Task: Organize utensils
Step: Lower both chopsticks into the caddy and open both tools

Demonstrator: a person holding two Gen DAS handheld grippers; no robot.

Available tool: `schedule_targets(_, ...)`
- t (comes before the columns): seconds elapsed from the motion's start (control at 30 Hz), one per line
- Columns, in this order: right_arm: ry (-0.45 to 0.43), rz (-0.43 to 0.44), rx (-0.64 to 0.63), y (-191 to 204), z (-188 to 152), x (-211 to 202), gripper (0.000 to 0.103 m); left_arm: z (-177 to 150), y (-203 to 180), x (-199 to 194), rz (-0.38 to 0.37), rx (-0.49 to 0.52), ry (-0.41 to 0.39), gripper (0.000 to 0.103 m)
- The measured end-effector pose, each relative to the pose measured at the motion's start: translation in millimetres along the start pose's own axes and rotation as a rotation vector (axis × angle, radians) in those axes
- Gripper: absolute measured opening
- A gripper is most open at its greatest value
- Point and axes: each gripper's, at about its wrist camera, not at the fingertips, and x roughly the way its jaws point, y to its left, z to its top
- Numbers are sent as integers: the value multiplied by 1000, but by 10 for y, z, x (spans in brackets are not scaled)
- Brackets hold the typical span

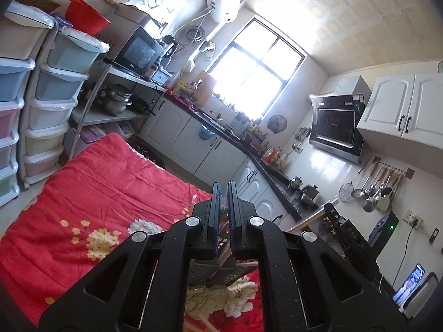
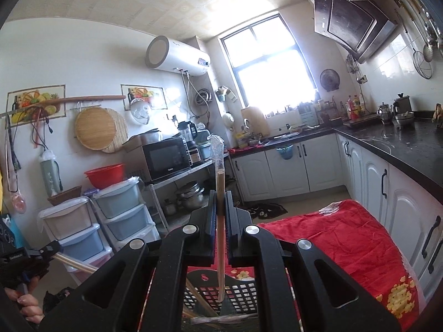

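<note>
My right gripper [image 2: 220,193] is shut on a long wooden chopstick [image 2: 220,249]. The chopstick stands upright between the pads, and its top is in a clear plastic sleeve [image 2: 216,149]. Its lower end hangs over a black perforated basket [image 2: 241,293] with wooden chopsticks [image 2: 199,298] lying in it. My left gripper [image 1: 224,186] is shut, with a strip of wood showing between its pads above the basket [image 1: 221,274]. In the right wrist view the left gripper [image 2: 52,249] is at the far left, gripping wooden chopsticks [image 2: 77,262]. The right gripper [image 1: 329,207] and its stick [image 1: 310,220] show in the left wrist view.
The basket sits on a red floral cloth [image 1: 110,193] covering the table. White cabinets under a black counter [image 2: 409,149] run along the right. Stacked plastic drawers [image 2: 121,215] and a metal rack with a microwave [image 2: 166,160] stand on the left. A hand [image 2: 25,301] holds the left gripper.
</note>
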Motion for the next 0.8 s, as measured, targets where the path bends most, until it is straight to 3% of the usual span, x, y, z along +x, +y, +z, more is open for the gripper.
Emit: schedule_targets(0.8, 28, -40, -53, -93, -451, 257, 6, -413, -37, 572, 31, 39, 132, 3)
